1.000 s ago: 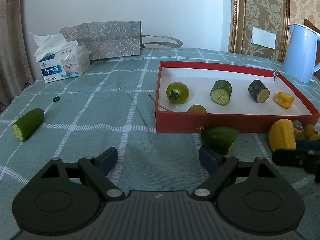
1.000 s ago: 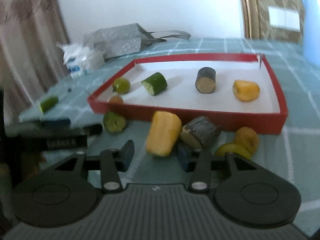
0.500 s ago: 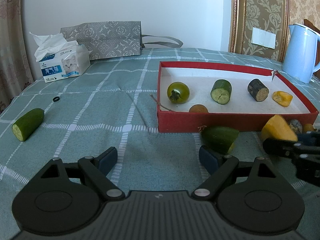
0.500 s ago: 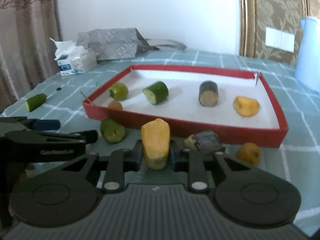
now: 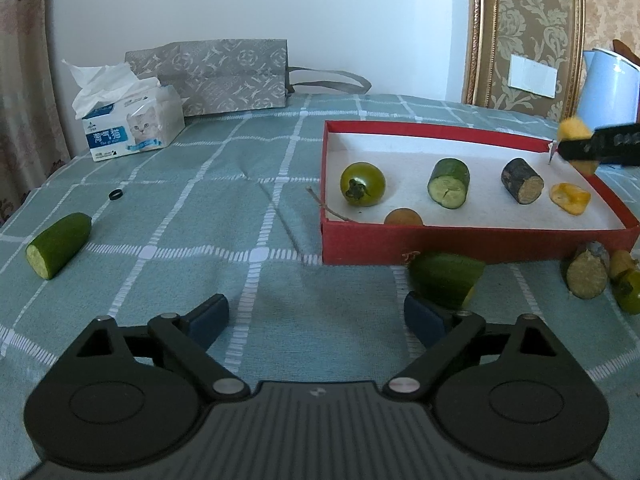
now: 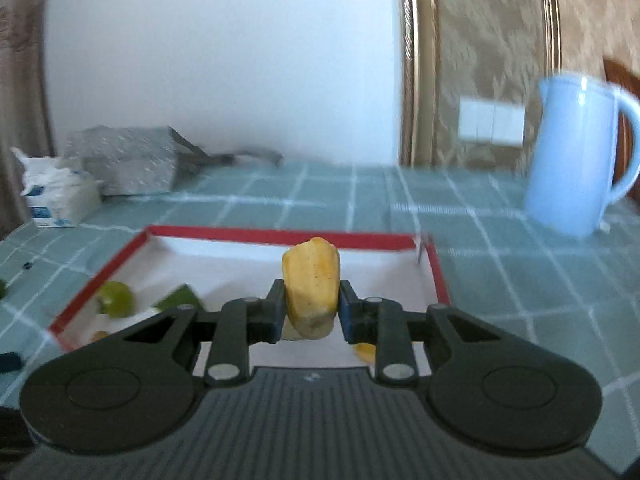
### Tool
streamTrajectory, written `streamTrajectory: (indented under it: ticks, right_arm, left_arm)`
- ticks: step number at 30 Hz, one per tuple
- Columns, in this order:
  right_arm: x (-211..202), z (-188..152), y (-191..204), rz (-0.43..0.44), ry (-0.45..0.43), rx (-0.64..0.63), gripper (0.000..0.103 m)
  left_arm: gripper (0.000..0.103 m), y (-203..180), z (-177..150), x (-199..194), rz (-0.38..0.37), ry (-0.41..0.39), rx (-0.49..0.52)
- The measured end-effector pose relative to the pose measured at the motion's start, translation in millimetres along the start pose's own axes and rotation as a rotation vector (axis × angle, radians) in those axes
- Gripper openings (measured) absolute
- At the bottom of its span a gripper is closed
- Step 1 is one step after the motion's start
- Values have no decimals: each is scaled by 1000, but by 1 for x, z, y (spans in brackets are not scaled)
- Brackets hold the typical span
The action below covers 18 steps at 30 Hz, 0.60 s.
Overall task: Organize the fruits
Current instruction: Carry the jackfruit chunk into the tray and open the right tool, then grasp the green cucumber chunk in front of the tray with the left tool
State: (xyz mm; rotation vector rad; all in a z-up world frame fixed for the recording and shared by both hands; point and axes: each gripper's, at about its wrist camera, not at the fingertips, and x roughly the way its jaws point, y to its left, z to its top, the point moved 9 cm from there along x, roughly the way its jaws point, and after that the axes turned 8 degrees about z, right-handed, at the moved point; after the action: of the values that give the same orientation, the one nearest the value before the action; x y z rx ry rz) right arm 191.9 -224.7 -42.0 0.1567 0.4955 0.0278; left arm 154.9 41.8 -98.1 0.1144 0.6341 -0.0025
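Yellow fruit piece (image 6: 311, 286) sits tight between both pads of the right gripper (image 6: 311, 314), lifted over the red box (image 6: 256, 236) near its right wall. The left gripper (image 5: 316, 314) is opening wide, with nothing between its fingers, low over the table (image 5: 200, 200). A cucumber piece (image 5: 446, 280) lies just beside its right finger, against the box's front wall.

A soft woven checked cloth (image 5: 248, 200) covered the tabletop, the red tray (image 5: 460, 242) looked like matt cardboard with a white paper lining, the green tomato (image 5: 363, 183) shone glossy, and the pitcher (image 6: 568, 160) was smooth plastic.
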Motion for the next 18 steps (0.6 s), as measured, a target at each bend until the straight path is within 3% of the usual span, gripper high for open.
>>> streamTrajectory:
  ticks: [1,3,6,11,14,18]
  right_arm:
    - [6,-3,-5,5,21,17,28]
    - [13,-9,-15,-3,26,56,60]
    - [3,-7,-20,-1,-10,56,78]
    - [-53,2,-33,-42,-149,88,101]
    - [-79,-6,-43,-13,-204,140,103]
    - [-101,-28,-58,-42,-242,190,103]
  left_arm:
    - [97,0,0,0,1,1,-1]
    - [97,0,0,0,1,1,-2]
    - [97,1,0,1,1,1,-1]
    - [97,0,0,0,-3,2,0]
    - [97,-1,-1,-1,-16,3,3]
    - [97,-4,-3,-6,-34,-4,8]
